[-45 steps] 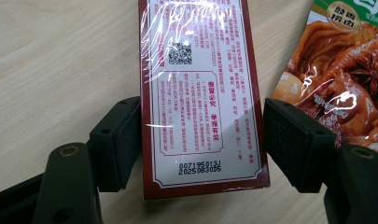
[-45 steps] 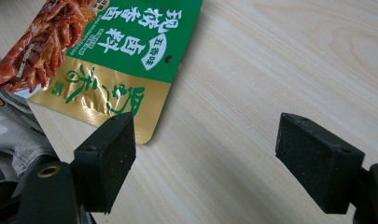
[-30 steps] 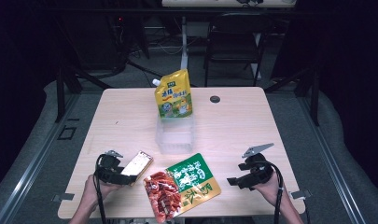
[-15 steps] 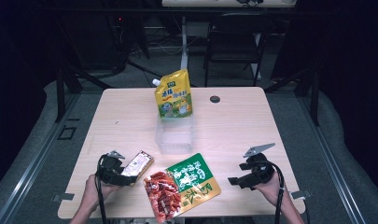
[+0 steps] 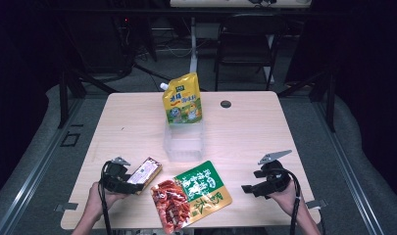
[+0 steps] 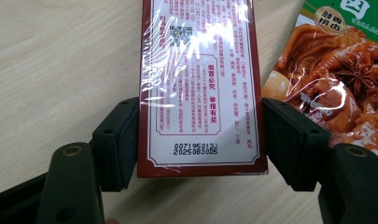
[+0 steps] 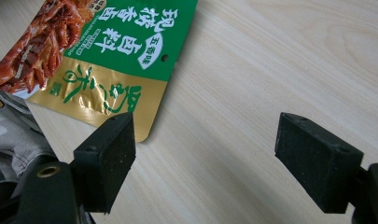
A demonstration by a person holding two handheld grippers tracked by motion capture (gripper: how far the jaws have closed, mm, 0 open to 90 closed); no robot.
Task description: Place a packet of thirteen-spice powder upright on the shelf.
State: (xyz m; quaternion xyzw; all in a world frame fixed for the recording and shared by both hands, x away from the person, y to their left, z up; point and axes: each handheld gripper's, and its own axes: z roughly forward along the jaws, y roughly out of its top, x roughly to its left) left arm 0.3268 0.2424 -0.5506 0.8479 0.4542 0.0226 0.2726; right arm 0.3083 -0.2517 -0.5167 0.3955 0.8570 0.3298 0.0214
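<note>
Your left gripper (image 6: pixel 200 140) has both pads against the long sides of the red-bordered packet (image 6: pixel 200 84), clamped across its near end; in the high view the packet (image 5: pixel 144 171) lies flat on the table (image 5: pixel 245 127) at the near-left, angled away from your left gripper (image 5: pixel 130 180). Just right of the packet's far end sits the green-and-gold snack pouch (image 5: pixel 193 193), its red printed end close to the near table edge; the two look to be touching or nearly so, can't tell which. Your right gripper (image 7: pixel 203 158) is wide open, holding nothing, bare wood between the jaws; its left pad sits just beside the pouch's gold corner (image 7: pixel 107 100), not touching. In the high view the right gripper (image 5: pixel 252 188) rests near the right front edge. Against the earlier frames: nothing has shifted, both grippers and every item sit where they were. Room: open tabletop between the pouch and your right gripper, and more to the far right. Centre is taken by a clear plastic box (image 5: pixel 184 139), with a yellow spouted pouch (image 5: pixel 182 98) standing at its far side. A small dark round disc (image 5: pixel 226 104) lies beyond, near the far edge. Left gripper is tight to the near edge.
</note>
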